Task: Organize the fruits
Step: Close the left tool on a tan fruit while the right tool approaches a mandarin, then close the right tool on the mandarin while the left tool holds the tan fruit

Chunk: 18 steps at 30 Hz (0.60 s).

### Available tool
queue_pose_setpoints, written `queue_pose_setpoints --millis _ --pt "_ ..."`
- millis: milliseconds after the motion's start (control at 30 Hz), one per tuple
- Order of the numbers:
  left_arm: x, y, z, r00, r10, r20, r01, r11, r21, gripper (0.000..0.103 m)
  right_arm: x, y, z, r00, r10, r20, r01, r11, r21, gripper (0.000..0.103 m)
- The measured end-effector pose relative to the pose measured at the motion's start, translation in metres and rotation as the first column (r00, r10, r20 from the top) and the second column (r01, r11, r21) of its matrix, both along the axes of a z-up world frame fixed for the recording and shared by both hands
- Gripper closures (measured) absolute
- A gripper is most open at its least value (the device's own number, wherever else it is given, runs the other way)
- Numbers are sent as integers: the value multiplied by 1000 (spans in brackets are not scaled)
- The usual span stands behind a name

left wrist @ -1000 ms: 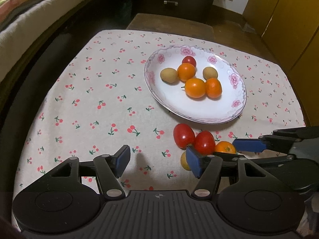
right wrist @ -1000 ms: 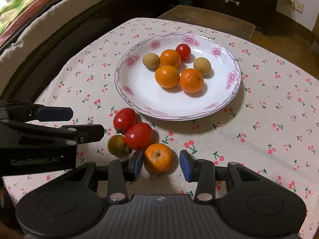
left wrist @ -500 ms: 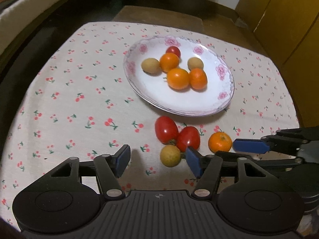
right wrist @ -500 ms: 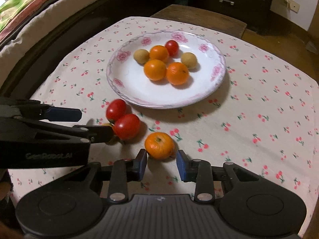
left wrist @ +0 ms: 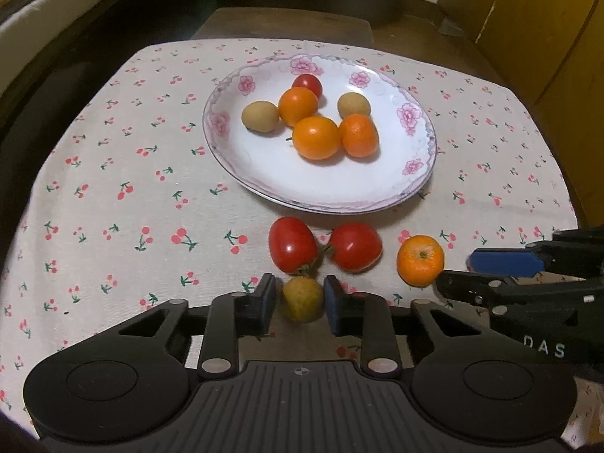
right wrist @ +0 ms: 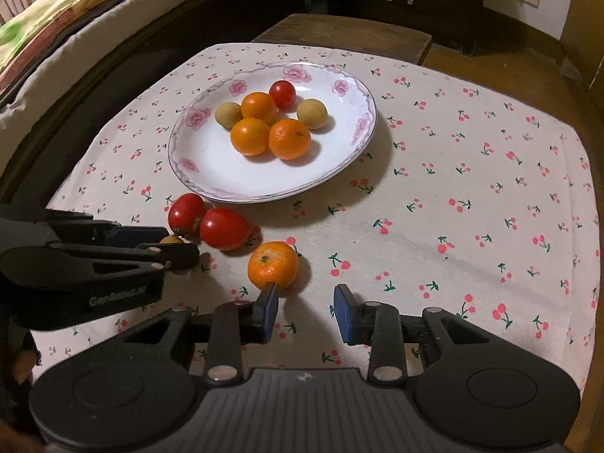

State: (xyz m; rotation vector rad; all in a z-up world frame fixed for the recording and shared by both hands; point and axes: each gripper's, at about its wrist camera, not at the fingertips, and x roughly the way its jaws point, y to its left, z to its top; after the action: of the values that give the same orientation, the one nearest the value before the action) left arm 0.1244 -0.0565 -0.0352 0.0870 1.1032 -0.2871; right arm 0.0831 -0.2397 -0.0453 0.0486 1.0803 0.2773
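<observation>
On the cherry-print tabletop (left wrist: 113, 173) a flowered plate (left wrist: 411, 166) sat toward the far edge, already holding six fruits. Four more lay loose on the cloth just off the plate's near rim: two red tomatoes (left wrist: 292, 243) touching each other, a small yellow-brown fruit (left wrist: 303, 298) just beneath them, and an orange (right wrist: 272, 265) a little apart to the right. The left gripper (left wrist: 298, 304) had its fingers pinching the yellow-brown fruit from both sides. The right gripper (right wrist: 306, 311) had its fingers drawn narrow with nothing between them; the orange sat just ahead, touching the left fingertip. To do this step well, I judged the left should lift straight up so it would not nudge the tomatoes resting against its fruit, then set the fruit down in the bare near part of the plate. The right would need to widen before it could straddle the orange.
</observation>
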Motion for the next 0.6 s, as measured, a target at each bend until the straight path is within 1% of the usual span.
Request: queue_pose_setpoints --millis 100,233,400,600 --pt "-3 1 1 1000 -14 2 14 1000 4 71 1 -1 0 1000 1 0 -1 1000 8 69" --pt "-3 6 4 1000 -9 2 9 1000 -5 71 3 2 3 1000 5 6 -6 1000 23 69" --pt "-3 11 8 1000 -6 1 6 1000 -20 71 9 9 7 1000 9 15 -10 999 38 64" --pt "-2 13 4 1000 -8 -14 7 1000 -20 71 16 23 1 999 39 4 -39 999 16 63"
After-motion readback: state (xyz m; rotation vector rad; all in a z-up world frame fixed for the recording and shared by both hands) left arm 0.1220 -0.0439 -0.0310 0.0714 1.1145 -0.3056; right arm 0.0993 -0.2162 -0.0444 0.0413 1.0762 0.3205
